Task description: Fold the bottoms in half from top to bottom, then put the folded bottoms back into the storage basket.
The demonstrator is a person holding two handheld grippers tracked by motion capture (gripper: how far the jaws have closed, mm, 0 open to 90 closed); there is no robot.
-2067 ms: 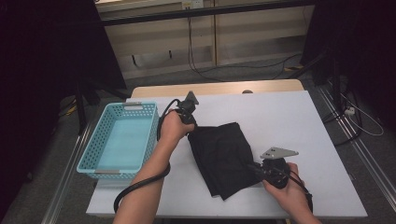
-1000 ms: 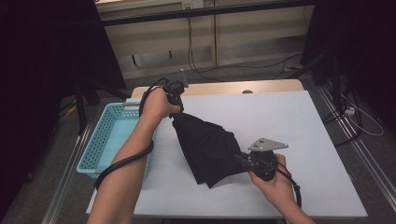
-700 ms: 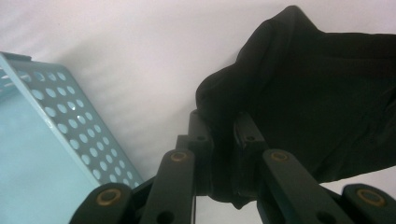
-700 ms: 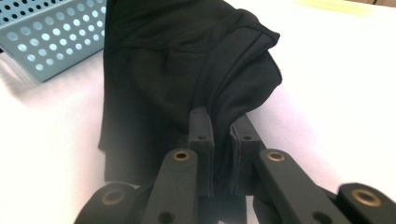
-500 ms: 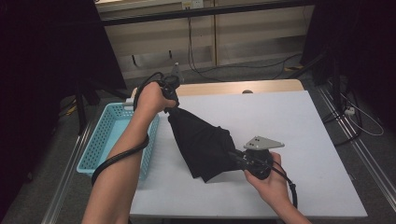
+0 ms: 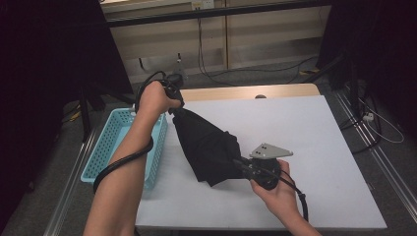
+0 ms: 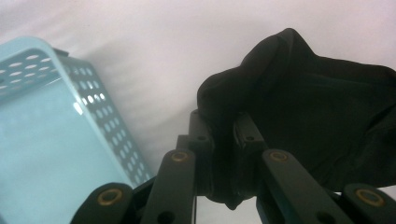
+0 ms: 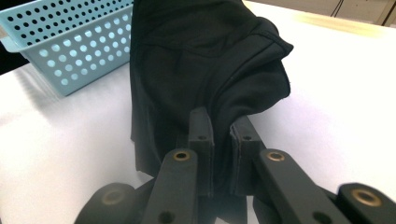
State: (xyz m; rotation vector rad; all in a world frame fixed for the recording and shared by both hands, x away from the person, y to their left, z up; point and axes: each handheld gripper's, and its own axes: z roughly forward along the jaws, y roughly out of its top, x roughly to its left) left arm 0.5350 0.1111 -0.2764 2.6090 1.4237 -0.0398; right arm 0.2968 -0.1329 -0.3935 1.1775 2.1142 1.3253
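currently both tools grip the black cloth: left tool raised, right tool low. i keep it taut, clearing the basket rim beside my left tool.

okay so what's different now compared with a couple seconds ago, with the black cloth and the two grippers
The left gripper has lifted its end of the black cloth up and across toward the blue basket, so the cloth now hangs stretched and tilted instead of lying flat. The right gripper followed a little leftward. Both grips stayed clamped on the cloth; basket and table are unchanged.
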